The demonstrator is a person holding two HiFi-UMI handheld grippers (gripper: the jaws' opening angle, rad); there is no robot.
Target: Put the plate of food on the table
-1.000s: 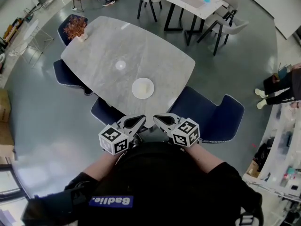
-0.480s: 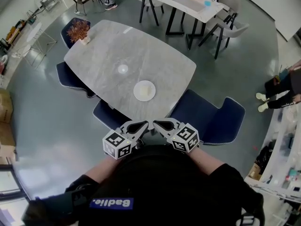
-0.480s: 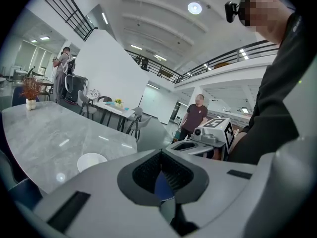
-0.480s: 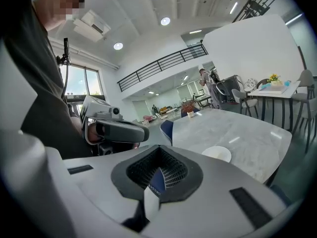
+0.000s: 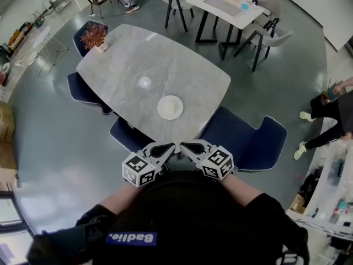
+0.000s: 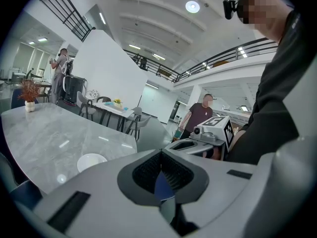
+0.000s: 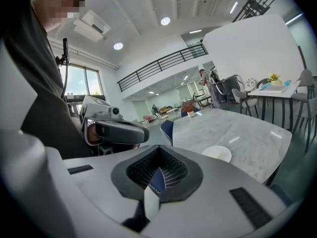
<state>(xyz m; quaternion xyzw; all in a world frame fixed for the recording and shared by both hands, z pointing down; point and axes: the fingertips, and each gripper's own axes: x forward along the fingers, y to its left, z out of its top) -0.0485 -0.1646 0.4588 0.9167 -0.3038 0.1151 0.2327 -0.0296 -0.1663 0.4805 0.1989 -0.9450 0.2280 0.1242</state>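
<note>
- Plate (image 5: 170,107) is sitting on the desk (image 5: 127,54), close to its near edge.
- Left gripper (image 5: 167,146) and right gripper (image 5: 184,144): fingers are pressing together, holding nothing.
- Risk: any bump against that edge is likely sending the plate off.

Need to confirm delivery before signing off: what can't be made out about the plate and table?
- Food on plate: too small, all views.
- Plate's near rim: right gripper view, cut off by right gripper.
- Pale spot on table: head view, too small to identify.
</note>
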